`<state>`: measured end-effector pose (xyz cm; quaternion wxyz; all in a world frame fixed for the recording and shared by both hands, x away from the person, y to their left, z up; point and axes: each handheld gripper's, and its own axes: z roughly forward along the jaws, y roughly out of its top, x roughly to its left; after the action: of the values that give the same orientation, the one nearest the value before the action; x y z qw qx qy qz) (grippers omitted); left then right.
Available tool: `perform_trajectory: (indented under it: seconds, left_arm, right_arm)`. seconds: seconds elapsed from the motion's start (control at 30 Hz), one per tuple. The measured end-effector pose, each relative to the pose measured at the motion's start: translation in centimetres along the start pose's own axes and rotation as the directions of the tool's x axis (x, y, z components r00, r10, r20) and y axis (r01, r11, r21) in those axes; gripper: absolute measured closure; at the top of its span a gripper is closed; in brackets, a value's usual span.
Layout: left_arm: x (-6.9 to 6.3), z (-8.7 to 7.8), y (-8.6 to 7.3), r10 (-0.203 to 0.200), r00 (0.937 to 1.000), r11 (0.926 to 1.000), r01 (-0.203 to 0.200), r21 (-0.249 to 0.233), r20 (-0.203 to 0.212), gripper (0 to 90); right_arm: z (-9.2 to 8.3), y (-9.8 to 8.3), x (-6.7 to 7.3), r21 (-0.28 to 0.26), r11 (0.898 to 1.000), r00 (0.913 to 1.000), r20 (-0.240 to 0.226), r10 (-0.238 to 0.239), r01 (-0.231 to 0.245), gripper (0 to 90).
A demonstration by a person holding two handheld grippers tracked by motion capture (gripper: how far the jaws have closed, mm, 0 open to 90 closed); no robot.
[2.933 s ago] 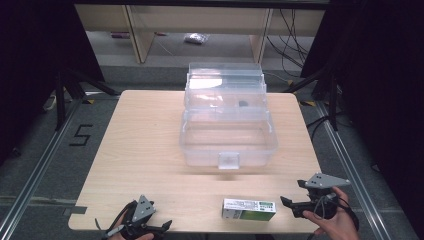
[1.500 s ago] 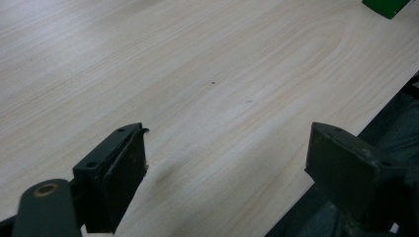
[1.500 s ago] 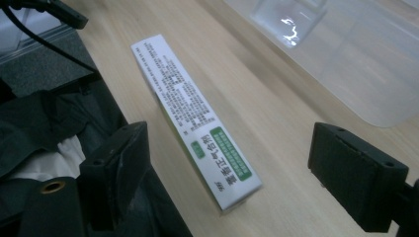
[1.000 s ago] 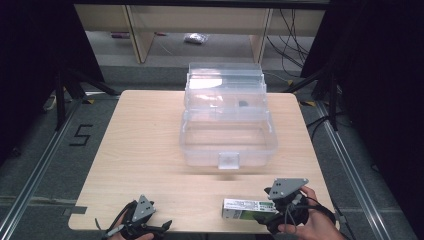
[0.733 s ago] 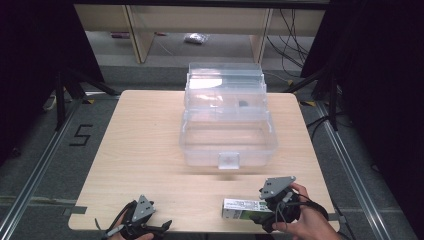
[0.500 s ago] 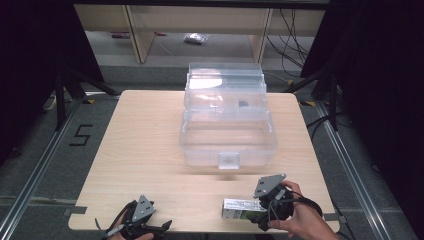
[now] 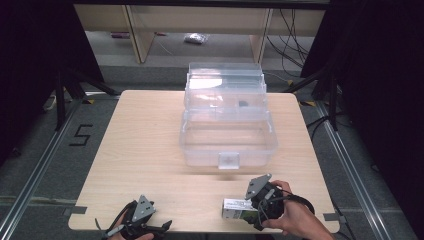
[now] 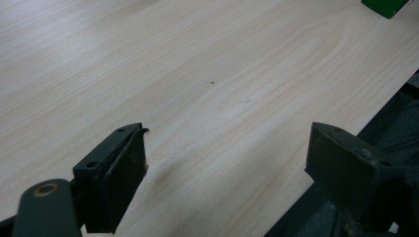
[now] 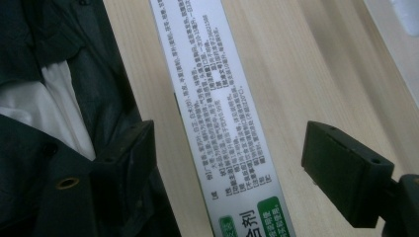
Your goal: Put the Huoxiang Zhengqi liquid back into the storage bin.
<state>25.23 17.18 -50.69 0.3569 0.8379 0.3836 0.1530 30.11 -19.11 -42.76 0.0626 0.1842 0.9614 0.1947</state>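
Observation:
A small white and green carton [image 7: 234,209] lies flat near the table's front edge, right of centre. My right gripper [image 7: 253,210] is at its right end, held by a hand. In the right gripper view the carton [image 9: 222,123] with printed text runs between the two jaws, and my right gripper [image 9: 232,148] is open, with a gap on both sides. My left gripper [image 7: 159,229] rests at the front left of the table, open over bare wood [image 8: 227,158]. A green corner of the carton [image 8: 385,6] shows far off in the left gripper view.
A clear plastic storage box [image 7: 227,137] stands open mid-table, its raised tiers [image 7: 225,92] at the back. The wooden table [image 7: 140,145] has bare room left of the box. Dark stands flank the table, and a floor mark "5" [image 7: 80,135] lies left.
My right gripper has moved left from the table's right front corner to the carton's right end, jaws now straddling it. The left gripper and the carton have not moved.

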Motion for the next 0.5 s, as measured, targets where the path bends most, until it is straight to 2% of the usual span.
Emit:
perform_trajectory:
  seconds: [0.1,0.13,0.17,0.27,0.33,0.4,0.5]
  left_arm:
    - [0.0,0.0,0.0,0.003,1.0000,1.0000,-0.003,0.002,-0.003,15.1]
    - [0.0,0.0,0.0,0.003,1.0000,1.0000,-0.003,0.002,-0.003,15.1]
    - [0.0,0.0,0.0,0.000,1.0000,1.0000,0.000,0.000,-0.001,15.2]
    - [0.0,0.0,0.0,-0.001,1.0000,1.0000,0.001,0.000,-0.002,15.1]
    - [0.0,0.0,0.0,0.000,1.0000,1.0000,0.000,0.001,0.000,15.1]
    - [0.0,0.0,0.0,-0.002,1.0000,1.0000,0.002,-0.002,-0.002,15.1]
    - [0.0,0.0,0.0,-0.001,1.0000,1.0000,0.001,0.000,-0.001,15.1]
  right_arm:
    - [0.4,0.2,-0.1,0.018,1.000,0.9997,-0.002,-0.023,0.023,24.7]
    - [0.4,0.2,0.0,0.031,0.999,0.9999,-0.002,-0.011,0.011,25.1]
    - [0.5,0.2,-0.1,0.030,0.999,0.9996,-0.005,-0.028,0.028,25.4]
    - [0.7,0.3,-0.2,0.038,0.999,0.9993,-0.010,-0.036,0.036,27.4]
    - [0.8,0.4,-0.1,0.053,0.998,0.9996,-0.004,-0.027,0.027,28.7]
    - [1.0,0.4,-0.3,0.060,0.997,0.9987,-0.024,-0.045,0.046,29.3]
    - [1.2,0.4,-0.2,0.076,0.996,0.9993,-0.012,-0.035,0.036,31.6]
